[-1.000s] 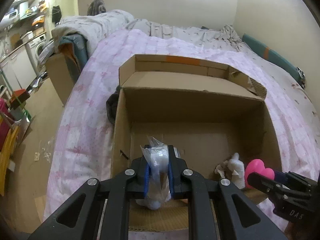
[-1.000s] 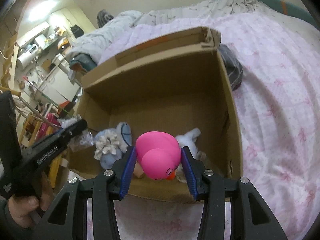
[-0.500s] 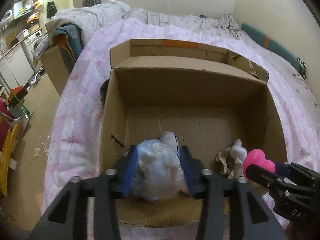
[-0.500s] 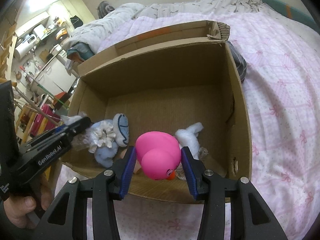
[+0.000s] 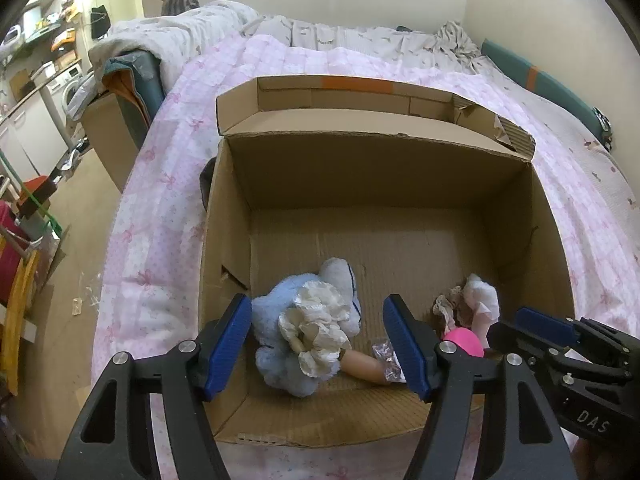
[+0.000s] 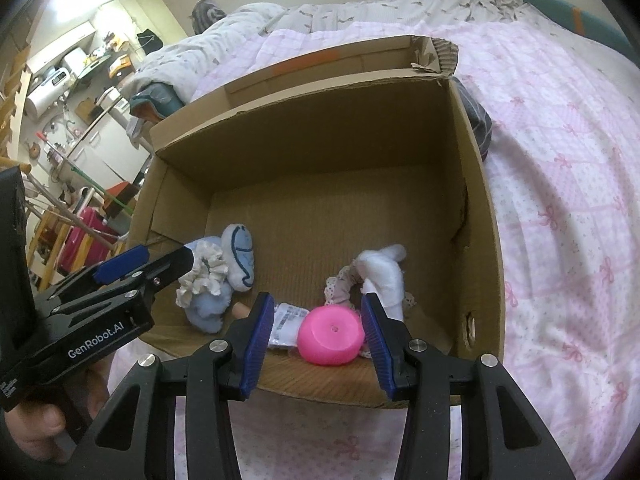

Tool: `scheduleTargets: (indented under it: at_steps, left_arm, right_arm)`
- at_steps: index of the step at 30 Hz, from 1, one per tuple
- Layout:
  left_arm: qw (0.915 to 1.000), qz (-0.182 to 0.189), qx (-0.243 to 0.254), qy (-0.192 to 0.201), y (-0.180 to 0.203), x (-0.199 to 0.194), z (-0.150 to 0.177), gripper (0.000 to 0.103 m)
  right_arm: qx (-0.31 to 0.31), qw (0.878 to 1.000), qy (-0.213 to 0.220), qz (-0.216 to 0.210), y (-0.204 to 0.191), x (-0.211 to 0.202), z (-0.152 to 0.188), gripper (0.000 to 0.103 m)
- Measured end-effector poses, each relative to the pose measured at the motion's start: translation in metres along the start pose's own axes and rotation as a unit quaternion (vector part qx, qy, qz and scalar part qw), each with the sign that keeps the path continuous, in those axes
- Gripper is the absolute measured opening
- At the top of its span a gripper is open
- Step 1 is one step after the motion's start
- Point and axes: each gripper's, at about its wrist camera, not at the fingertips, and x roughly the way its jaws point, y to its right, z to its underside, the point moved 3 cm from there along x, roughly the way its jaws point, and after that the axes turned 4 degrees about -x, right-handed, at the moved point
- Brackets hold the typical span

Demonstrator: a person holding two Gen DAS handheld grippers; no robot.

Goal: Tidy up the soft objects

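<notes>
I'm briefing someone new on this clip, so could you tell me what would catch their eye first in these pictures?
Probably the bright pink rubber toy, lying on the floor of the open cardboard box on the pink bedspread, between the right gripper's jaws. Next, the pale blue plush toy in the box's near left corner, below the left gripper, whose jaws are opening and no longer press on it.

blue plush doll, pink toy lie in cardboard box.
</notes>
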Motion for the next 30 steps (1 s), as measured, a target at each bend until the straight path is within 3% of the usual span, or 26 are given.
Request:
scheduleTargets:
  at_steps: [7, 10, 17, 23, 28, 30]
  left_arm:
    - [0.9996, -0.020, 0.017, 0.014, 0.003, -0.003, 0.001, 0.065]
    - [0.9994, -0.021, 0.020, 0.019, 0.004, -0.005, 0.001, 0.065]
    - [0.9987, -0.025, 0.022, 0.038, 0.003, -0.013, -0.002, 0.065]
    - [0.9979, -0.021, 0.008, 0.060, -0.001, -0.033, -0.005, 0.065]
    - [0.9970, -0.013, -0.001, 0.077, -0.004, -0.059, -0.005, 0.066]
    - [0.9964, -0.005, -0.005, 0.084, -0.006, -0.072, -0.006, 0.075]
  right_arm:
    - [-0.003, 1.000, 0.000, 0.001, -0.001, 0.002, 0.000, 0.049]
    - [-0.004, 1.000, 0.003, 0.005, -0.002, 0.001, -0.001, 0.063]
    - [-0.011, 0.999, 0.040, -0.009, -0.006, -0.016, -0.007, 0.070]
    - [-0.004, 0.996, 0.085, -0.004, -0.005, -0.038, -0.014, 0.103]
    - [-0.025, 0.994, 0.107, 0.022, -0.012, -0.054, -0.014, 0.103]
    - [-0.033, 0.993, 0.113, 0.028, -0.017, -0.062, -0.012, 0.103]
